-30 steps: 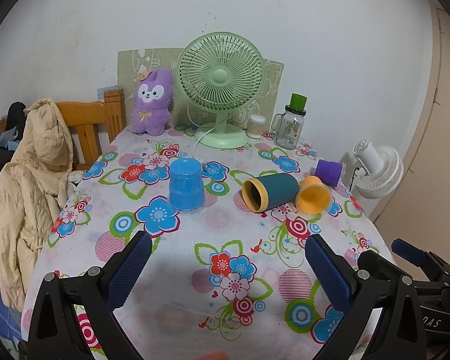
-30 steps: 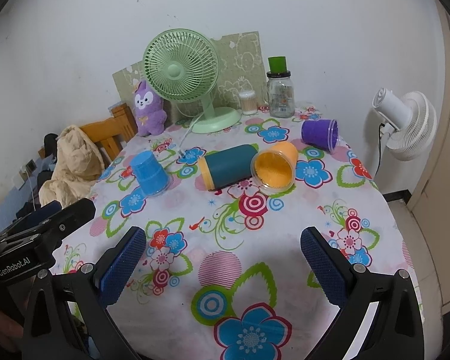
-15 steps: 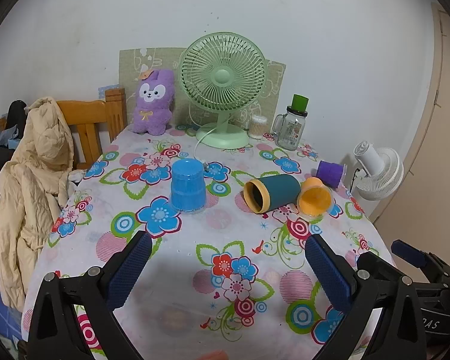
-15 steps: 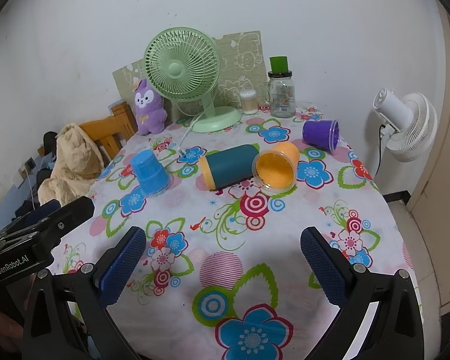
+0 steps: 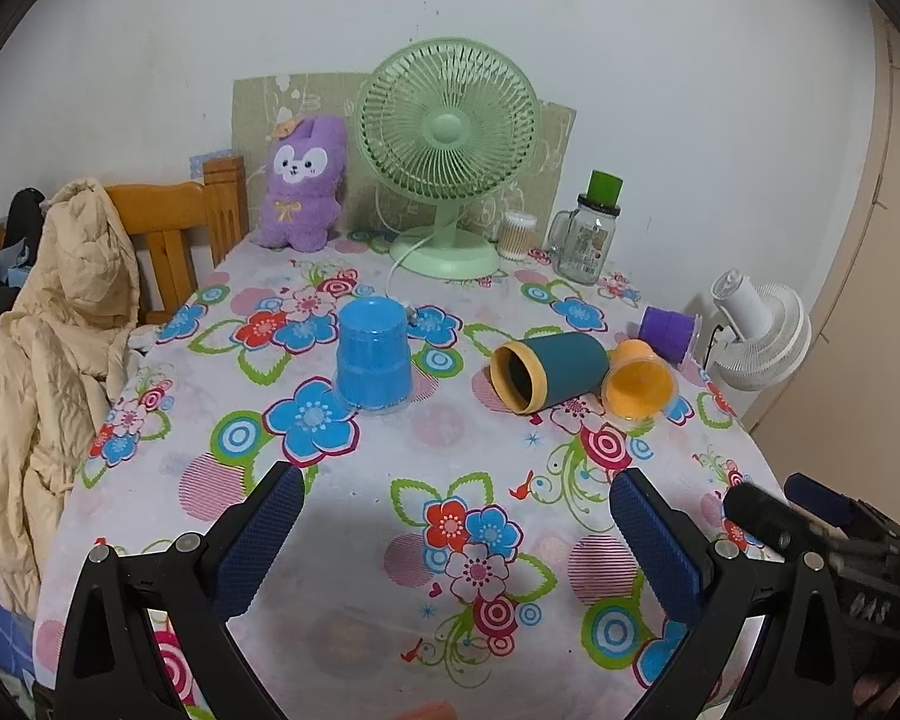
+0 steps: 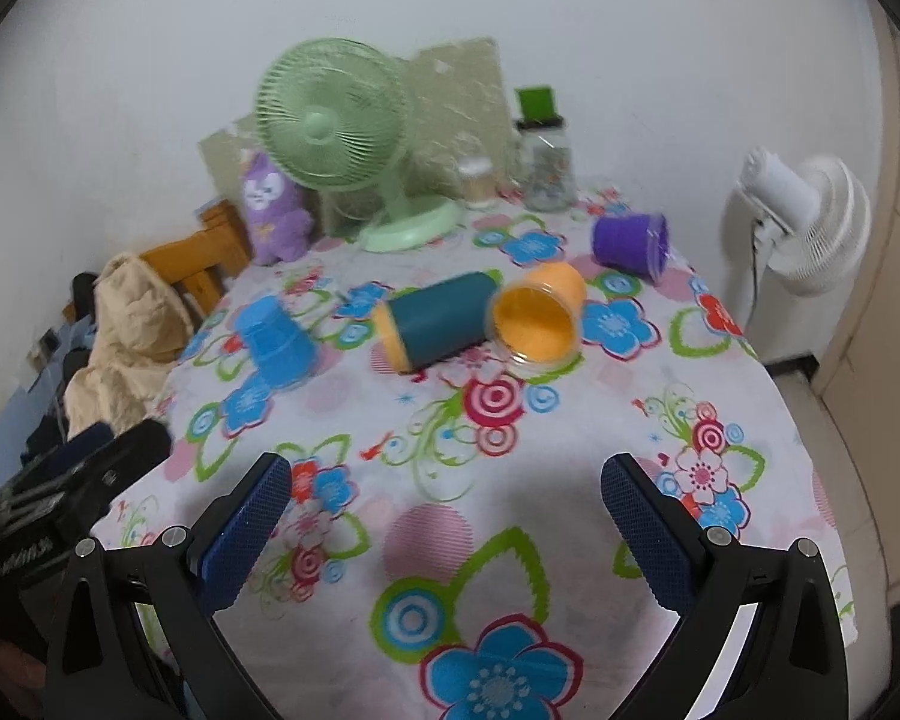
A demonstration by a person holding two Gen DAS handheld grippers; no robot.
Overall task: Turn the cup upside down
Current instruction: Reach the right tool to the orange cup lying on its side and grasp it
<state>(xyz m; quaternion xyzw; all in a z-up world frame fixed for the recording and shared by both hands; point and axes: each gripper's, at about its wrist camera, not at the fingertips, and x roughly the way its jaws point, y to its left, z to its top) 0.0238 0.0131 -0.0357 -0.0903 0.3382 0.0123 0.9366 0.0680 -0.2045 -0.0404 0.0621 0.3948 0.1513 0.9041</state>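
A blue cup (image 5: 373, 355) stands upside down on the floral tablecloth (image 5: 390, 480); it also shows in the right wrist view (image 6: 275, 341). A teal cup with a yellow rim (image 5: 547, 369) (image 6: 435, 319), an orange cup (image 5: 637, 381) (image 6: 537, 313) and a purple cup (image 5: 666, 327) (image 6: 630, 238) lie on their sides to its right. My left gripper (image 5: 450, 531) is open and empty over the near table. My right gripper (image 6: 447, 525) is open and empty, well short of the orange cup.
A green desk fan (image 5: 447, 147), a purple plush toy (image 5: 303, 183), a glass jar with a green lid (image 5: 591, 231) and a small white container (image 5: 516, 234) stand at the back. A wooden chair with a beige jacket (image 5: 48, 324) is at the left. A white fan (image 5: 759, 330) stands past the right edge.
The right wrist view has shifted and is now motion-blurred; the cups look slightly nearer and lower. The left gripper has barely moved. Both stay open.
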